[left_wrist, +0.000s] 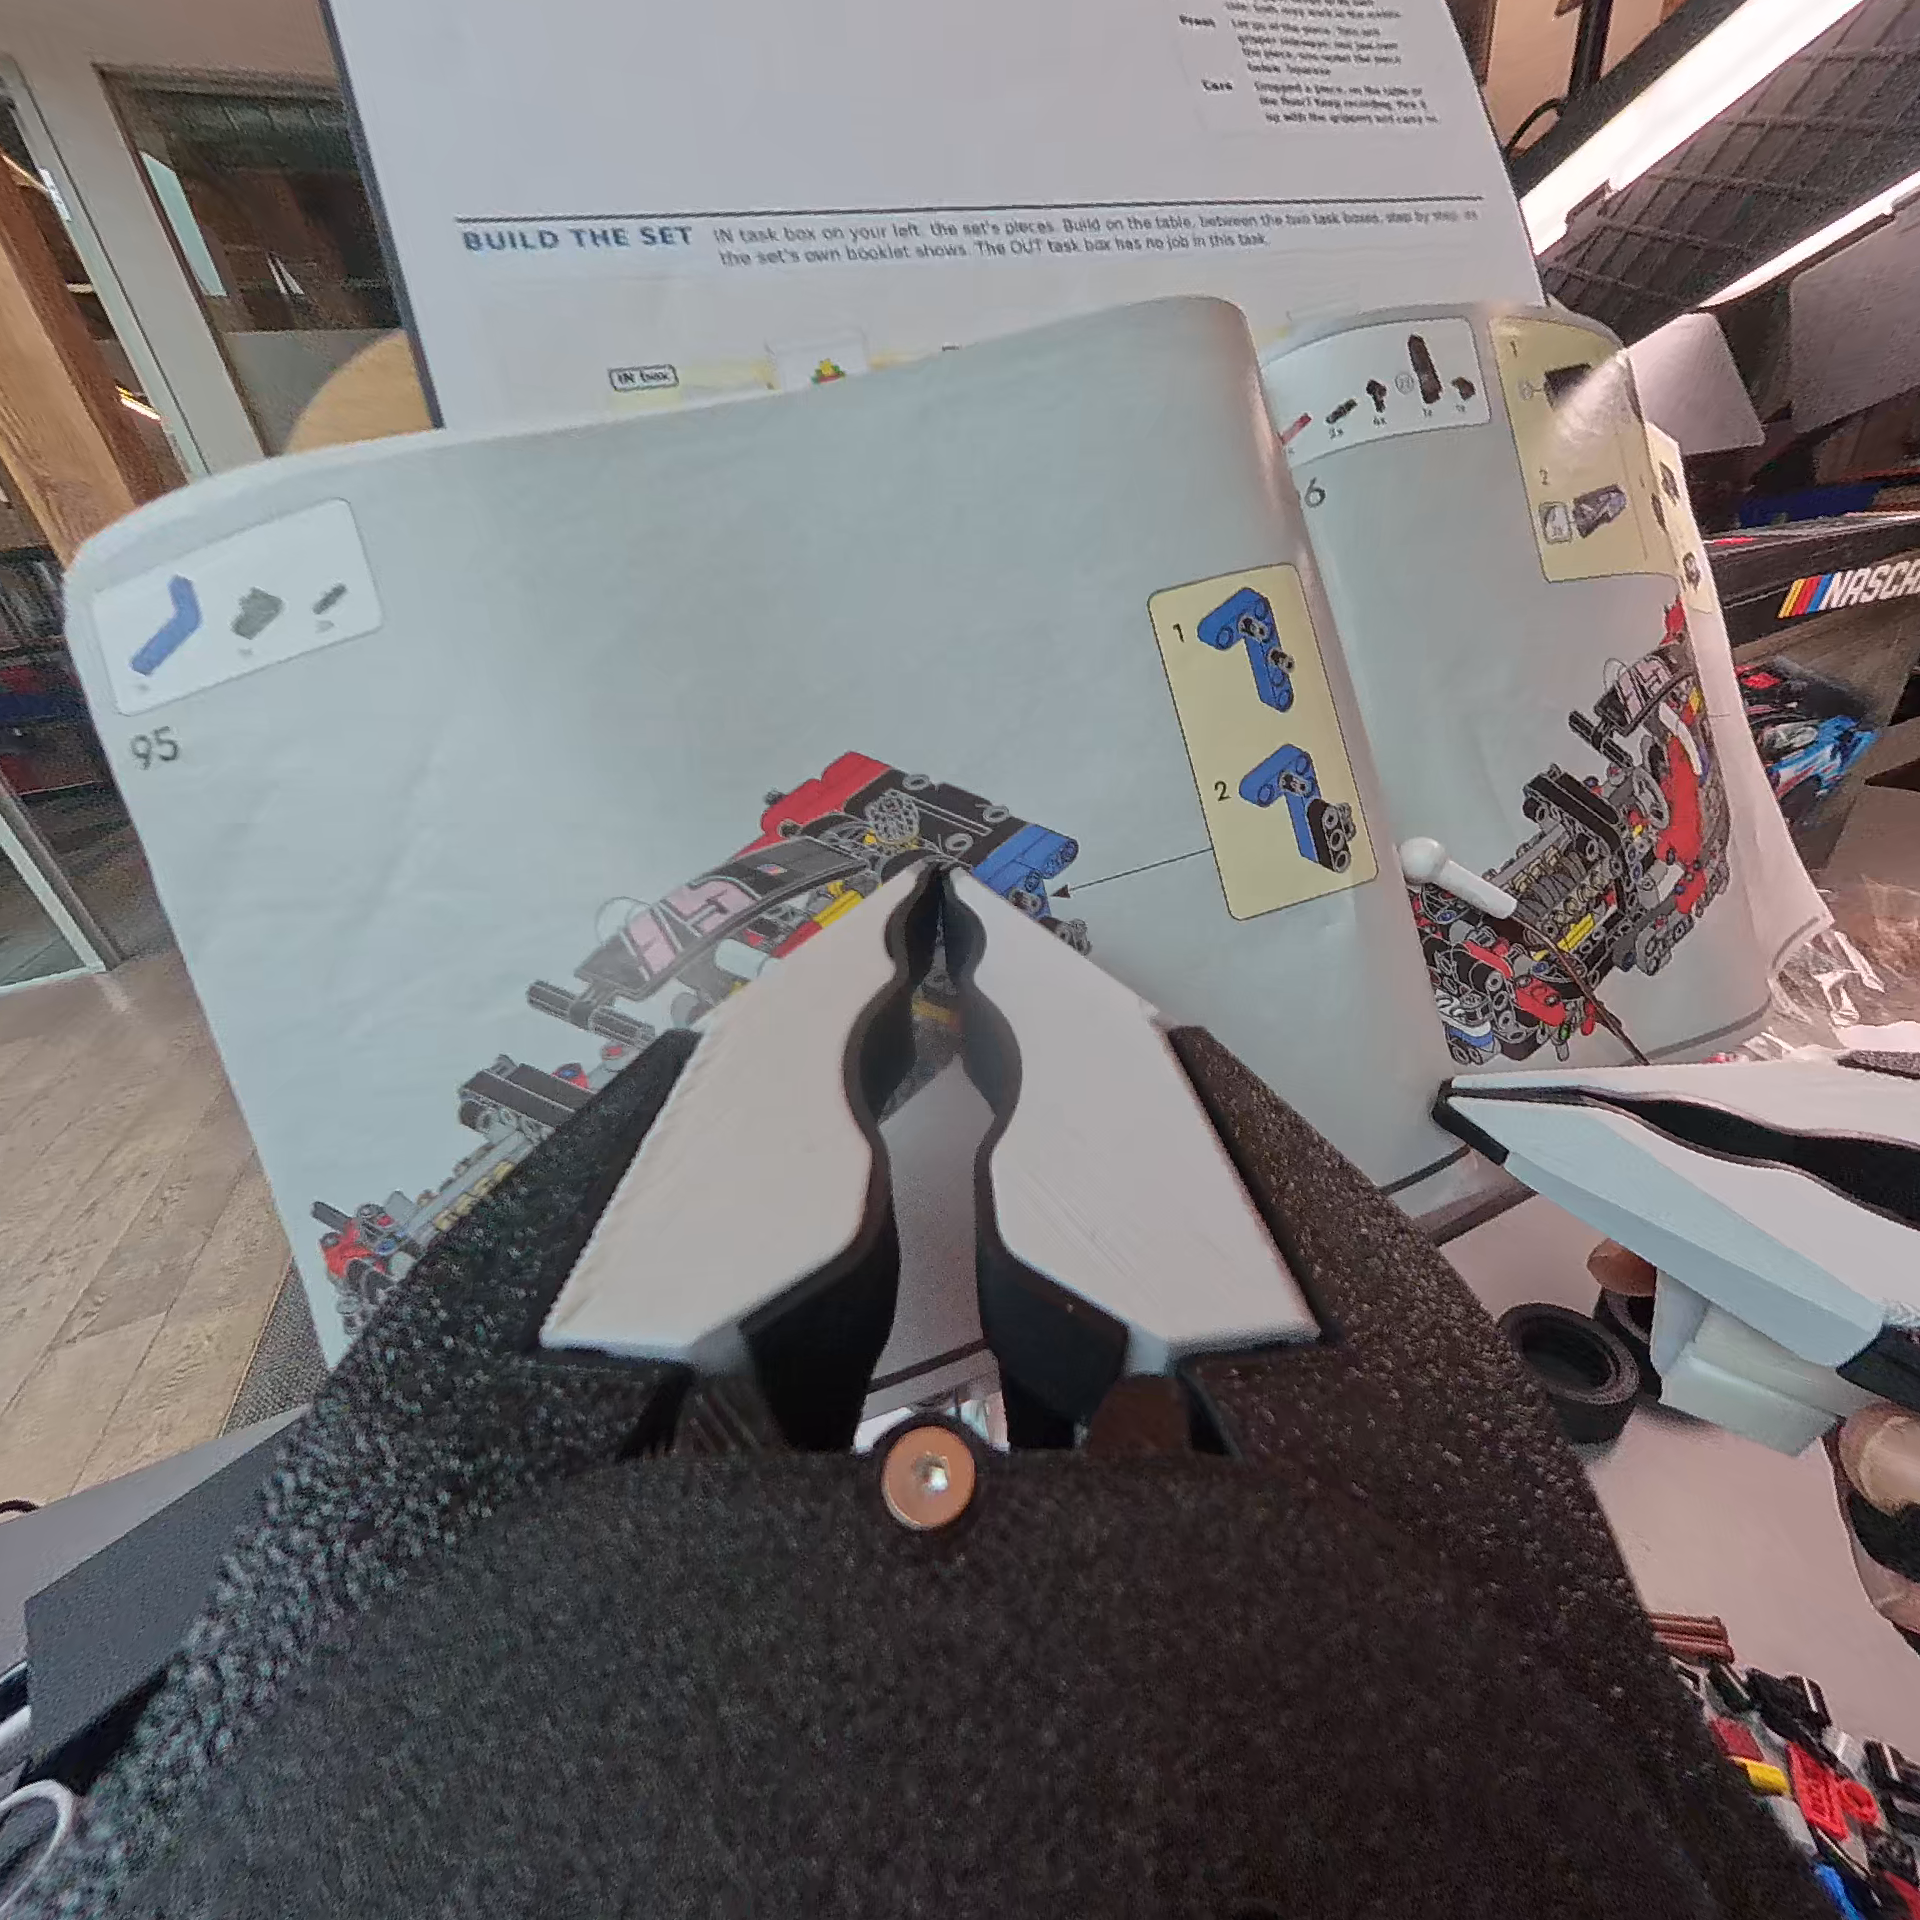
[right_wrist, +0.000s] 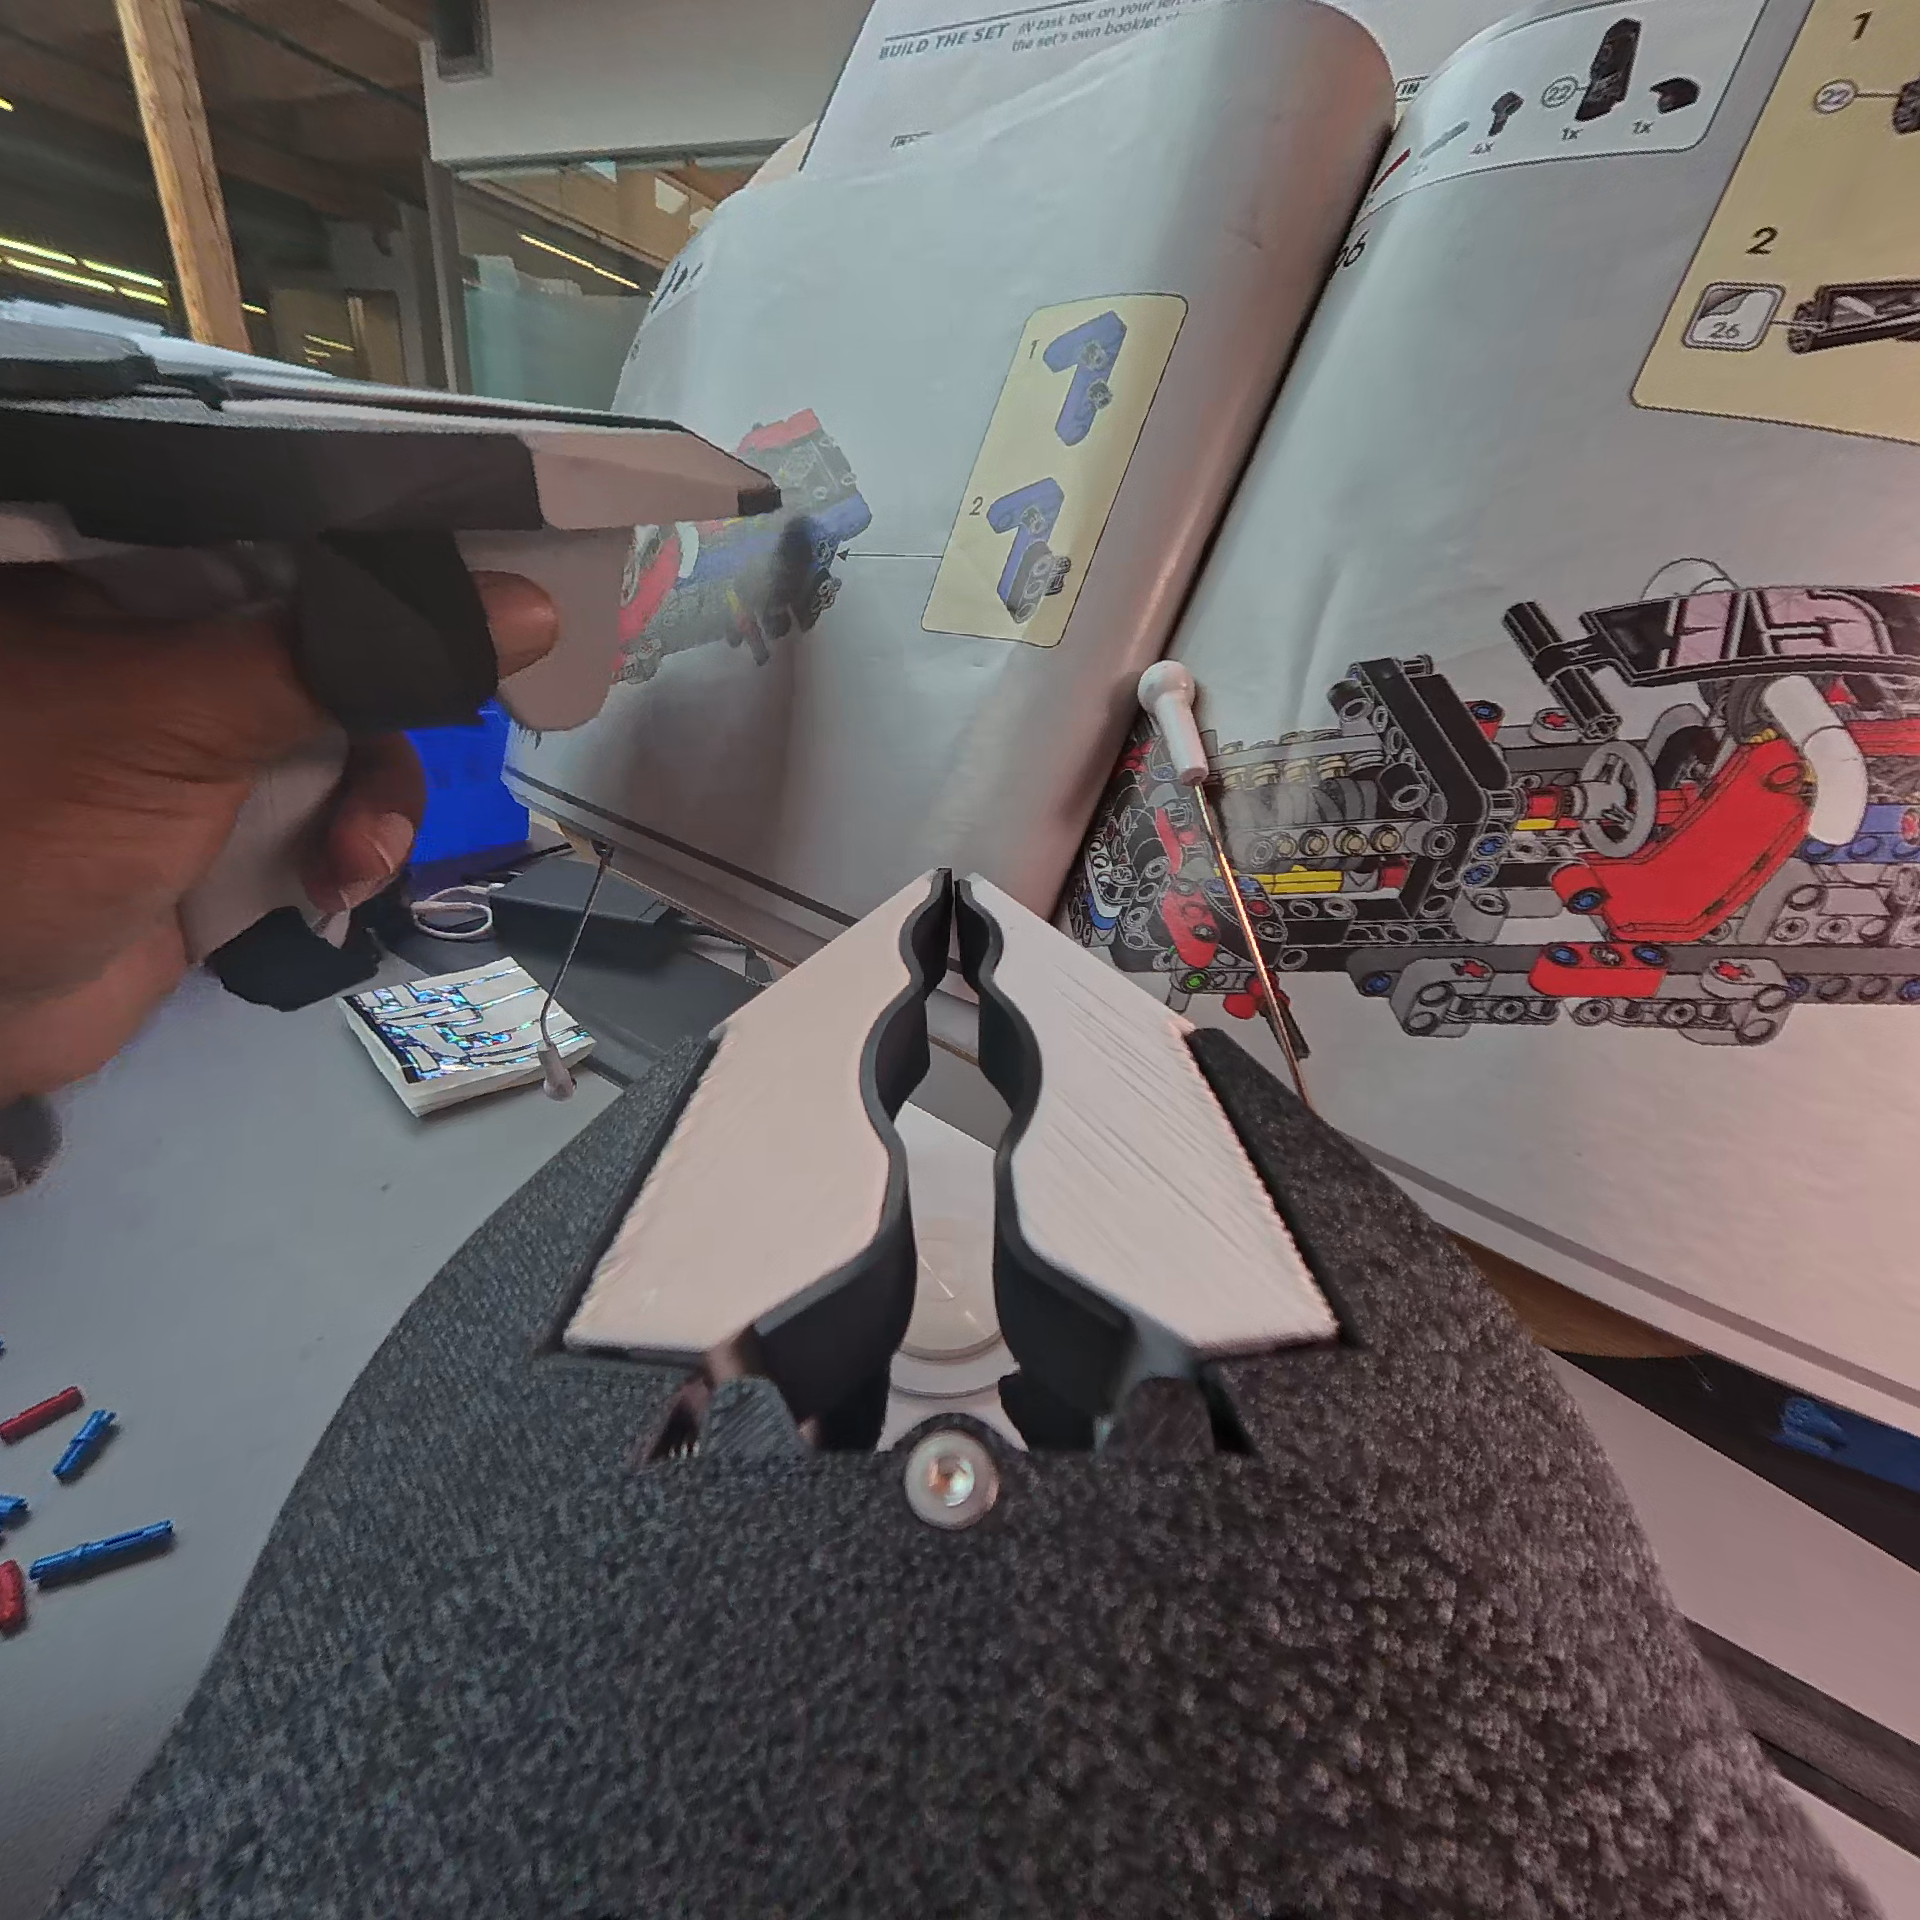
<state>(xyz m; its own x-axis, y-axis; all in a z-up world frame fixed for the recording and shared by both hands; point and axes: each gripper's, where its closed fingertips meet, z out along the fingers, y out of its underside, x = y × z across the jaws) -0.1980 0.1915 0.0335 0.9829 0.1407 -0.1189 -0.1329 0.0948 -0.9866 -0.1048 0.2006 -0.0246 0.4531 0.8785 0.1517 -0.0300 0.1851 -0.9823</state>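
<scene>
**Both grippers empty in front of the open booklet**

The instruction booklet (left_wrist: 727, 644) stands open on a stand, its pages pinned by a white-tipped wire arm (right_wrist: 1174, 717). The left gripper (left_wrist: 938, 871) points at the left page, jaws closed on nothing; whether its tips touch the paper I cannot tell. The right gripper (right_wrist: 954, 878), also closed and empty, hangs near the wire arm. A push could crease the page or knock the arm loose. Small red and blue pins (right_wrist: 99, 1553) lie on the grey table (right_wrist: 260, 1195)
</scene>
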